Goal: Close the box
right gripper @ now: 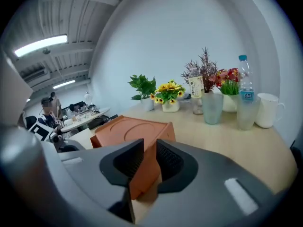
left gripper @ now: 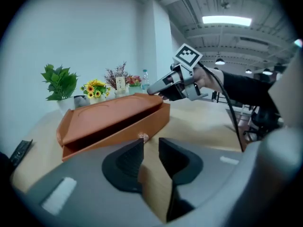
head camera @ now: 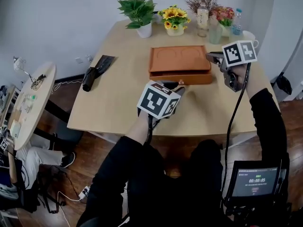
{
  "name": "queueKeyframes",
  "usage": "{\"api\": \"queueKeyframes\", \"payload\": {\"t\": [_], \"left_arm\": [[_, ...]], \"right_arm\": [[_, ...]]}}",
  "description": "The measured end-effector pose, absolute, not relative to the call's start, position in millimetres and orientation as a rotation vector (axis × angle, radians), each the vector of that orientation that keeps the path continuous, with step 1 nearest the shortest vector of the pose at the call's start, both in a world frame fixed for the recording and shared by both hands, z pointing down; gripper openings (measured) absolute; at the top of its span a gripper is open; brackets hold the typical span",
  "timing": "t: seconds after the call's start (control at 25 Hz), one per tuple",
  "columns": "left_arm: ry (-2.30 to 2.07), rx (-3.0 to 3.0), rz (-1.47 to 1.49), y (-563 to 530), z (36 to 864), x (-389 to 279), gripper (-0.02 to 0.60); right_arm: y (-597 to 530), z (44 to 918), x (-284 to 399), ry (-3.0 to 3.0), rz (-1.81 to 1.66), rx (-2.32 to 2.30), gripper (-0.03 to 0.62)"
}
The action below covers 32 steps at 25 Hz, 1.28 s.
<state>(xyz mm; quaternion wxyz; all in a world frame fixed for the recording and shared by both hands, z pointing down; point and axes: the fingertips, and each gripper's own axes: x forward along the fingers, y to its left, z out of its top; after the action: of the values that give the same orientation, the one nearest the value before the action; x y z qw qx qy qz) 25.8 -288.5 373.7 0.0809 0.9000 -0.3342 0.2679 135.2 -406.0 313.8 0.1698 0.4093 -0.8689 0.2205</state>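
Observation:
An orange box (head camera: 180, 60) lies in the middle of the wooden table (head camera: 113, 108). In the left gripper view its lid (left gripper: 109, 112) sits slightly raised, with a dark slit along the front. A small metal clasp (left gripper: 143, 137) shows on the front wall. My left gripper (head camera: 176, 88) is at the box's front, pointing at the clasp. Its jaws (left gripper: 150, 145) stand a narrow gap apart with nothing between them. My right gripper (head camera: 211, 57) is at the lid's far right corner (left gripper: 158, 90). Its jaws (right gripper: 150, 145) are a narrow gap apart, and the box's corner (right gripper: 130, 134) shows just beyond them.
Along the table's far edge stand a potted green plant (head camera: 138, 14), a sunflower pot (head camera: 174, 21), dried flowers, a bottle (head camera: 202, 18), glasses and a white mug (right gripper: 269, 110). A black folded object (head camera: 97, 70) lies at the left. A round side table (head camera: 28, 103) stands further left.

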Motion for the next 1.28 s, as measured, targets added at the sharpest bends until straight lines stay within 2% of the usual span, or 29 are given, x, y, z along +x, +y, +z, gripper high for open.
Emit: {"api": "queueKeyframes", "payload": {"t": [0.08, 0.2, 0.32, 0.96, 1.0, 1.08, 1.12, 1.28], "left_arm": [[-1.061, 2.685, 0.823, -298.2, 373.9, 21.5, 0.081], [-1.083, 2.687, 0.829, -303.3, 376.1, 22.4, 0.079], [-1.083, 2.684, 0.821, -305.9, 379.4, 24.4, 0.043], [-1.099, 2.687, 0.808, -336.2, 378.6, 29.4, 0.046], [-1.072, 2.699, 0.801, -331.9, 378.9, 30.8, 0.074], [-1.014, 2.734, 0.761, -315.3, 374.3, 31.2, 0.204], [-1.006, 2.759, 0.722, -304.4, 368.0, 28.2, 0.226], [-1.077, 2.862, 0.392, -255.0, 323.2, -2.6, 0.227]], "right_arm": [[-402.8, 314.4, 131.6, -2.437, 0.569, 1.162, 0.051], [-399.4, 316.1, 129.0, -2.393, 0.483, 1.182, 0.05], [-398.2, 317.1, 127.5, -2.384, 0.467, 1.197, 0.048], [-406.4, 315.7, 130.4, -2.444, 0.527, 1.167, 0.048], [-405.9, 315.3, 130.9, -2.45, 0.523, 1.168, 0.049], [-400.7, 309.5, 133.4, -2.491, 0.539, 1.19, 0.049], [-393.8, 303.5, 134.9, -2.536, 0.566, 1.207, 0.049], [-331.7, 286.4, 135.3, -2.723, 0.638, 1.235, 0.049]]}}
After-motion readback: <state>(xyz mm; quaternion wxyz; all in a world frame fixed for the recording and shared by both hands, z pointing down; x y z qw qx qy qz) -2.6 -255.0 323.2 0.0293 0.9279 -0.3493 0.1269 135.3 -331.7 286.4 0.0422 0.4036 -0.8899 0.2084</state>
